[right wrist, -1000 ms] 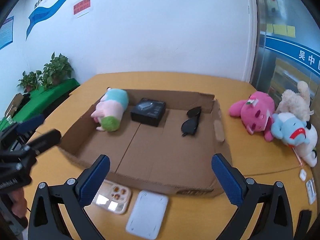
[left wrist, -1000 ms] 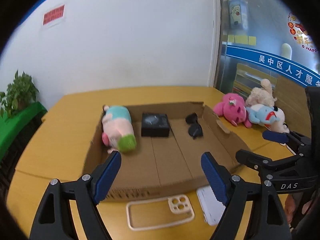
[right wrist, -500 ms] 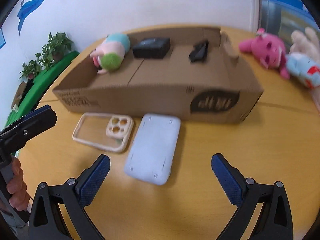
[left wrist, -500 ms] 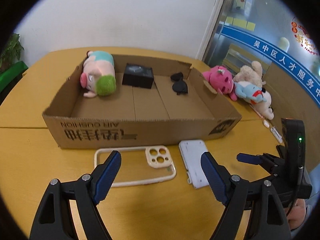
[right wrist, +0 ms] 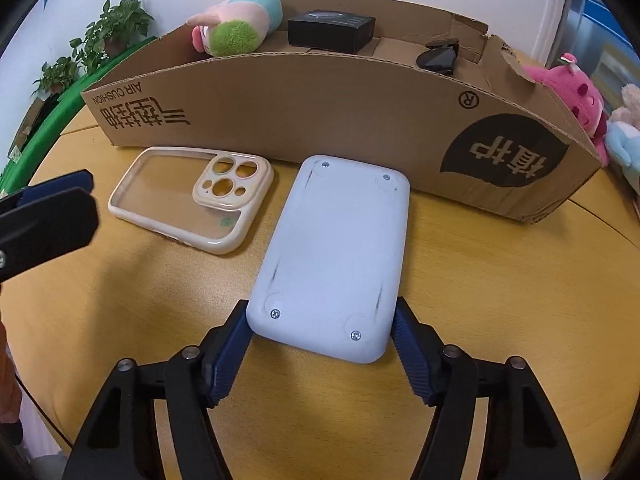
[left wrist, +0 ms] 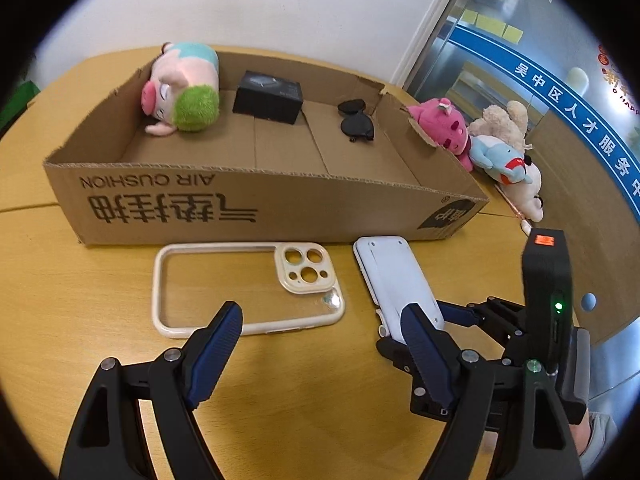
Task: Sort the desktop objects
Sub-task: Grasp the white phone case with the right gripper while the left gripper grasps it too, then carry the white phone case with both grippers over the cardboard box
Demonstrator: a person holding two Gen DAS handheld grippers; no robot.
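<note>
A white flat device [right wrist: 336, 256] lies face down on the wooden table in front of the cardboard box [right wrist: 320, 96]. My right gripper [right wrist: 320, 344] is closed around its near end, both pads touching its sides; it also shows in the left wrist view [left wrist: 396, 280]. A cream phone case [left wrist: 244, 284] lies to its left, also in the right wrist view [right wrist: 192, 196]. My left gripper [left wrist: 320, 332] is open and empty, hovering just before the case's near edge. The box [left wrist: 256, 208] holds a pig plush [left wrist: 180, 88], a black box [left wrist: 268, 96] and sunglasses [left wrist: 356, 120].
Pink, blue and beige plush toys [left wrist: 492, 148] lie on the table right of the box. Potted plants [right wrist: 100, 44] stand on a green ledge at the far left. A white wall is behind the table, a glass partition to the right.
Both grippers dropped low toward the table and moved forward. My right gripper narrowed from wide open to closed on the white device. My left gripper came near the phone case, still open.
</note>
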